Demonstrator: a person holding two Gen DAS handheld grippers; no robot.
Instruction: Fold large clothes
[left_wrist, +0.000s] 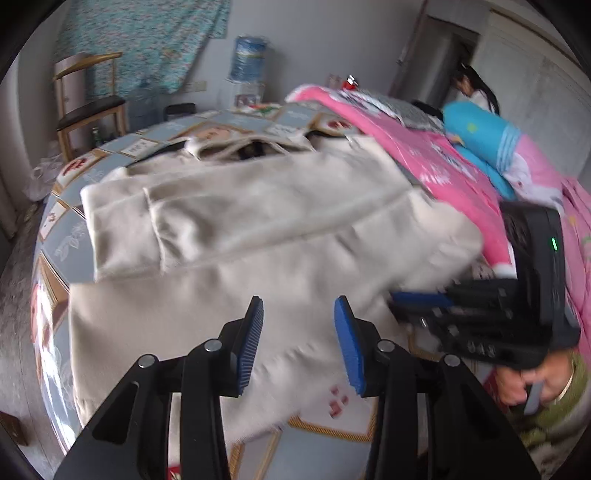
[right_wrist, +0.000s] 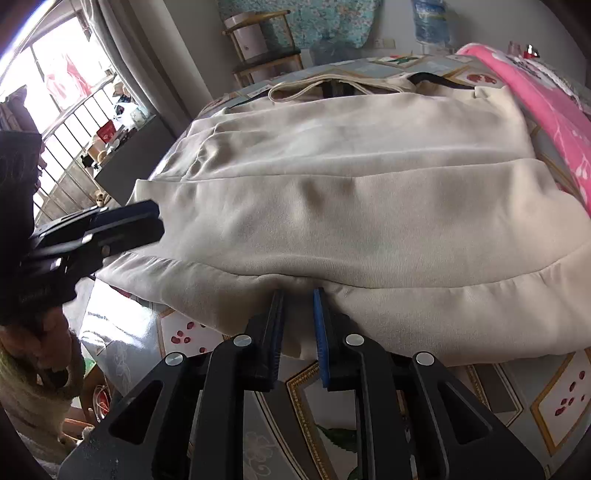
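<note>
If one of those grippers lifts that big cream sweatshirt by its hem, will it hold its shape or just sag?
The cream sweatshirt would probably sag: it already lies in soft folds and ripples on the patterned tabletop. Its thick, rounded hem suggests fairly heavy knit, so the free part would likely drag. The right hand-held gripper sits at the hem, and fabric this matte seems unlikely to slip.

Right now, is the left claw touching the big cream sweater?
Apart. In the left wrist view, the left claw hangs open above the sweater, with cloth showing between its blue fingers and nothing pinched.
</note>
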